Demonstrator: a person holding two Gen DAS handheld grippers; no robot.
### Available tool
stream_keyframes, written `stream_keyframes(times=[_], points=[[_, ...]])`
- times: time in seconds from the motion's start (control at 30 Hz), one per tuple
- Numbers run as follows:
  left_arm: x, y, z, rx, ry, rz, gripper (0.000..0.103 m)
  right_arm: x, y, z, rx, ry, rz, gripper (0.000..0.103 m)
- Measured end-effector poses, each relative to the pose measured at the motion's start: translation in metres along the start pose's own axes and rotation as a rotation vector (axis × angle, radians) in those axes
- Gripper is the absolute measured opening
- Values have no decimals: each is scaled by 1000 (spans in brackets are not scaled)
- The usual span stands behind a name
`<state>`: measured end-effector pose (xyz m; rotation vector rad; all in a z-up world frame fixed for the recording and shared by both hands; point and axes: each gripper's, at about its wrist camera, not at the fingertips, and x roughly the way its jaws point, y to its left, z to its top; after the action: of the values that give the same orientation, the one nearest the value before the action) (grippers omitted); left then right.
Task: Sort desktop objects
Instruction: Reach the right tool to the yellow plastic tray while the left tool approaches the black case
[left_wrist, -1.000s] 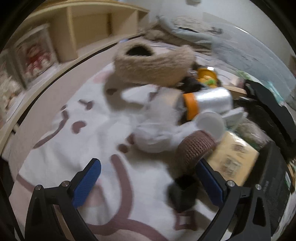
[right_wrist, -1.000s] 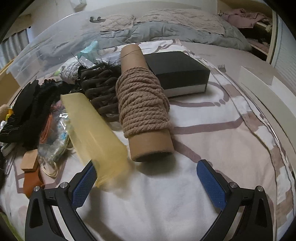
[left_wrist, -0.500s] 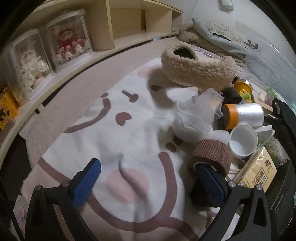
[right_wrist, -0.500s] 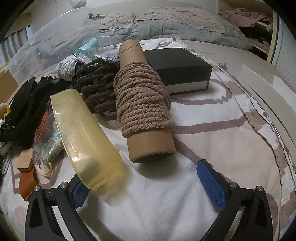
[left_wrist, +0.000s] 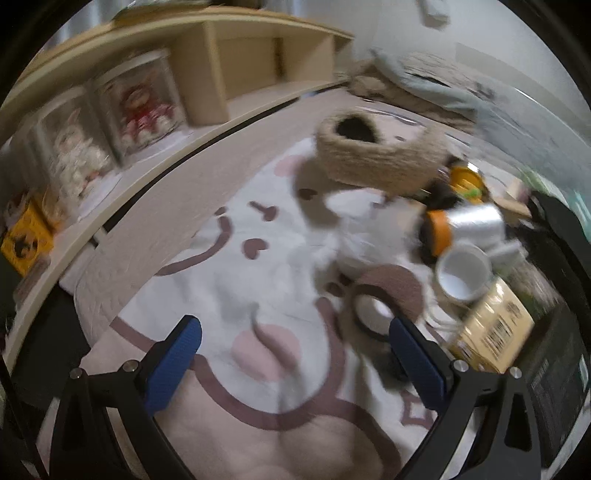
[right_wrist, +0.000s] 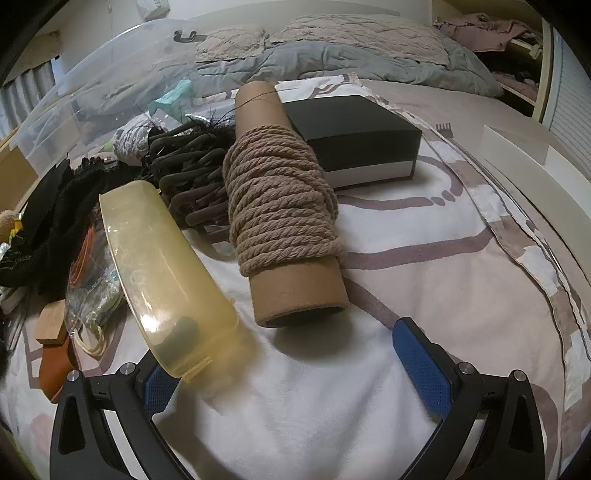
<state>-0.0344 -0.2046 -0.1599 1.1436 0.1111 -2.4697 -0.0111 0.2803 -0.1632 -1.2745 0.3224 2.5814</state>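
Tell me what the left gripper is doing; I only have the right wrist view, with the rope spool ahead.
Observer: The left gripper is open and holds nothing, over the patterned blanket.
Operator: Anything near its fingers?
Observer: A brown tape roll lies just ahead of one blue pad.
Operator: What else is in that pile?
Observer: A white cup on its side and a silver spool with an orange end; the view is motion-blurred.

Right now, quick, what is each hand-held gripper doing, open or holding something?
Left hand-held gripper: open, holding nothing.
Right hand-held gripper: open, holding nothing.
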Motion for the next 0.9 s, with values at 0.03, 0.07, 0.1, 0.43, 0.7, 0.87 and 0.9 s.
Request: stream_keyframes(times=[0.03, 0.07, 0.1, 0.43, 0.7, 0.87, 0.9], points=[[-2, -7, -2, 39, 0, -8, 102, -1, -2, 1, 13, -5, -5, 103], [-5, -12, -3, 69, 1, -13, 102, -3, -5, 1, 29, -11, -11, 103], [-8, -22, -7, 128, 1, -18, 102, -6, -11, 2, 62, -23, -21, 103], [1, -51, -16, 261, 42, 23, 102, -28, -51, -5, 273, -108, -123, 103], [10, -2, -7, 24, 74, 128, 103, -33, -63, -4, 307, -119, -175, 103], [16, 9, -7, -31, 90, 133, 103, -44, -70, -4, 334, -152, -233, 103], [16, 9, -7, -31, 86, 137, 103, -47, -73, -4, 347, -161, -248, 103]])
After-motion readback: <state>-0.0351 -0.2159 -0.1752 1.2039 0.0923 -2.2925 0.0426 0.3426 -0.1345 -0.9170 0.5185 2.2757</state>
